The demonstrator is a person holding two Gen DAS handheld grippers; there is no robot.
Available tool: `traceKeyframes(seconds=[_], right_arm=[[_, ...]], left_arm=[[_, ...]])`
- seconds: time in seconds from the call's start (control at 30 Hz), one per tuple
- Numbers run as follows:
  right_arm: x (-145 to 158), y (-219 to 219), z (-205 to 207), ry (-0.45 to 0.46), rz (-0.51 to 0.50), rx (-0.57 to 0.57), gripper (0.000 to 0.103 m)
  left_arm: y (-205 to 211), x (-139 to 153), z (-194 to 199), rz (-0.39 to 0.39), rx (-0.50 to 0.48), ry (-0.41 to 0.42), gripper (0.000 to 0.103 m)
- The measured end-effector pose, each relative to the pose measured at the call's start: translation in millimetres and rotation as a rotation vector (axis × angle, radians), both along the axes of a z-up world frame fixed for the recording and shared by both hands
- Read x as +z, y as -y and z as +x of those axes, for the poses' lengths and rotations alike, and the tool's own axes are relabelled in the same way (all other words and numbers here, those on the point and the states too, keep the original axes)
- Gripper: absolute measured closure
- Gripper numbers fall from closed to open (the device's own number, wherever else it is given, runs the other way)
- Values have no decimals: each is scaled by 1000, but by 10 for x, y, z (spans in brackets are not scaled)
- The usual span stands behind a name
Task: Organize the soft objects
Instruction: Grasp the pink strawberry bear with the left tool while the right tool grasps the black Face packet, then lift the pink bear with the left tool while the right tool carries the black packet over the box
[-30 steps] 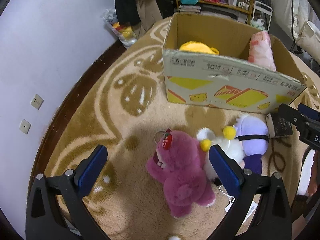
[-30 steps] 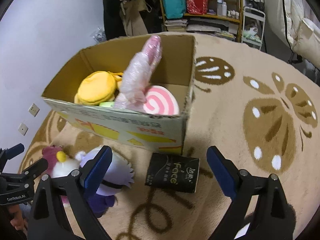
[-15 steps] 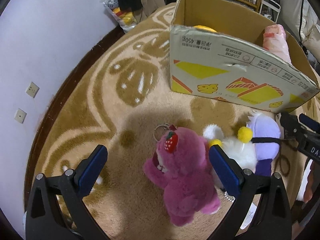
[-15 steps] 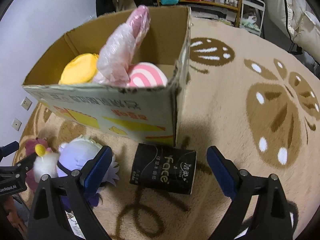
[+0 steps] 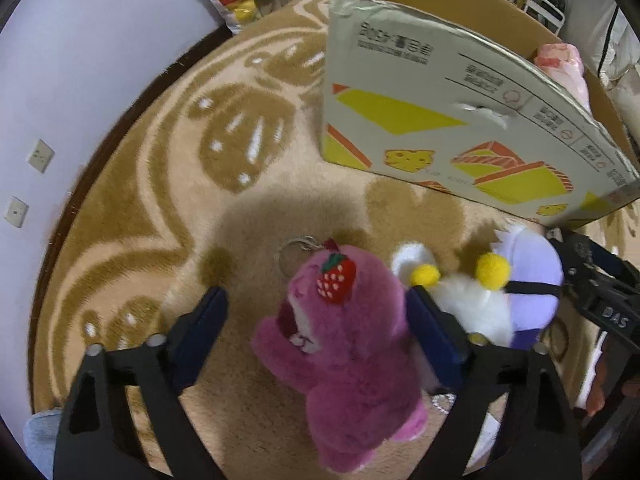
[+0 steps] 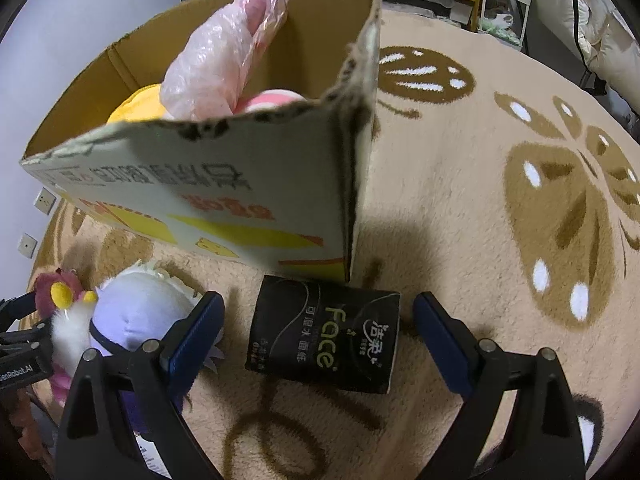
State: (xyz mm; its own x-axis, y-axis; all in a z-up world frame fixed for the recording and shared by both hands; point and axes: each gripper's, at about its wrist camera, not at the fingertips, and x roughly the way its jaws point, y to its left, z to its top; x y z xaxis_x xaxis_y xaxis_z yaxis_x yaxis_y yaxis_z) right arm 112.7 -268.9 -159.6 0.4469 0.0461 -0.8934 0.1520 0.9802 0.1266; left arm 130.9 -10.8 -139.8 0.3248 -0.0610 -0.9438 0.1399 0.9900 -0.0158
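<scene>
A fuzzy magenta bear plush (image 5: 348, 364) with a strawberry on its head lies on the rug (image 5: 168, 184), between the spread, empty fingers of the left gripper (image 5: 316, 320). The right gripper (image 6: 320, 320) gapes around a black tissue pack (image 6: 324, 340). The cardboard box (image 6: 224, 184) holds a bagged pink plush (image 6: 224, 52) and a yellow plush (image 6: 136, 108).

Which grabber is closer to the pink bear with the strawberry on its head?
The left gripper. Its open fingers sit on either side of the pink bear. The right gripper is farther off, open around the black tissue pack.
</scene>
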Motion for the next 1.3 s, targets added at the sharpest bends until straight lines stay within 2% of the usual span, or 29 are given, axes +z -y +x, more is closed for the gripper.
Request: traceKeyframes(seconds=[0.03,0.1,0.2,0.4,0.53,0.67,0.83,0.9,0.97,1.07,1.1,1.3], right_arm=[[-7,-5,4,-1,-3,1,4],[-27,-33,38,-5,-9,2,4],[-36,-32,68,-6,-11,1,4],[-52,-57,75,-5,-11,-3,4],[-39,10,19,-4,-10,-7,4],[-43,12,-1,-11,-40,-10,18],[-45,23,-54,-11,-63,-20,22],[-41,13,-57,-10,-73,-18,31],[-24,-23,-73,-7,-85,-25,31],[-6,4,-100,-1,-75,-32,32],[-1,11,-107,3,-78,-31,32],[152,36,-216,59,-49,-38,33]], left_arm=[[7,0,-1,-11,-2,-4,23],[23,8,-5,-33,-16,-9,34],[47,40,-38,-24,-29,3,38],[32,170,-130,-10,-26,48,42],[19,235,-184,27,-19,80,46],[15,287,-210,30,-14,99,48],[-38,371,-199,47,11,144,48],[-59,418,-206,42,19,166,48],[-73,493,-240,27,23,189,49],[-64,568,-277,45,14,224,50],[-63,581,-272,47,9,234,58],[-47,653,-300,29,-13,251,59]])
